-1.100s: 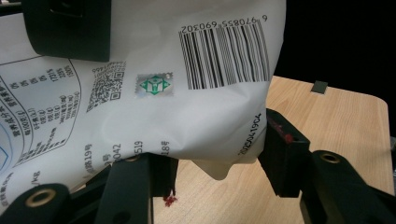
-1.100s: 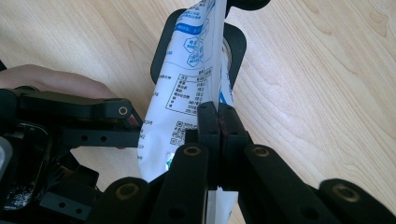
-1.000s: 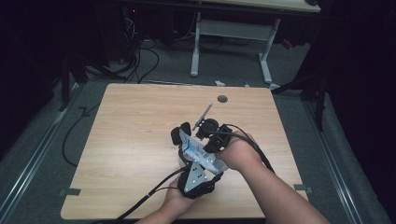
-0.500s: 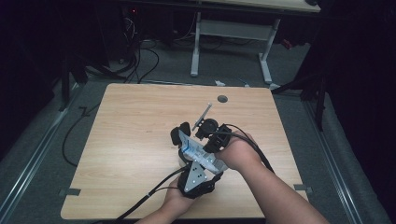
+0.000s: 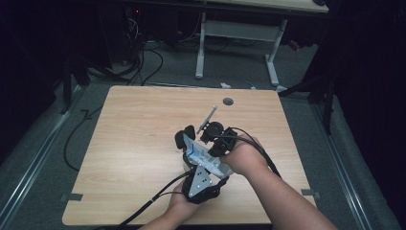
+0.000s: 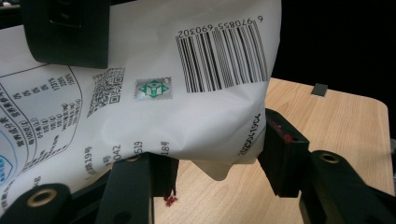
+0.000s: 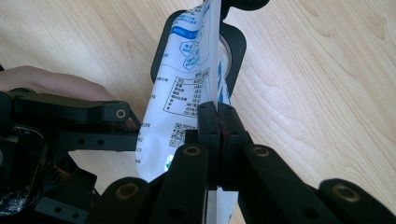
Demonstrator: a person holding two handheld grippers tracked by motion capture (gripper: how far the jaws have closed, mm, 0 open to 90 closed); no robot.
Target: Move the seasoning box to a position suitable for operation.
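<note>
A white pouch [image 5: 200, 154] with blue print and a barcode is held above the wooden table [image 5: 134, 139] by both grippers. My left gripper [image 5: 184, 143] comes up from the near edge. Its jaws sit on either side of the pouch's body [image 6: 196, 107], pads pressing into it. My right gripper [image 7: 218, 109] is shut on the pouch's flat sealed edge [image 7: 212, 56]. In the right gripper view the left gripper's pads [image 7: 161, 51] flank the pouch further down. The right gripper's jaw [image 6: 65, 32] crosses the top left corner of the left gripper view.
The table has a round cable hole [image 5: 228, 101] near its far edge. Tape marks sit at the near left corner [image 5: 71, 197] and the near right corner [image 5: 308, 192]. Gripper cables [image 5: 153, 201] trail off the front edge. A desk frame [image 5: 201, 48] stands beyond on the floor.
</note>
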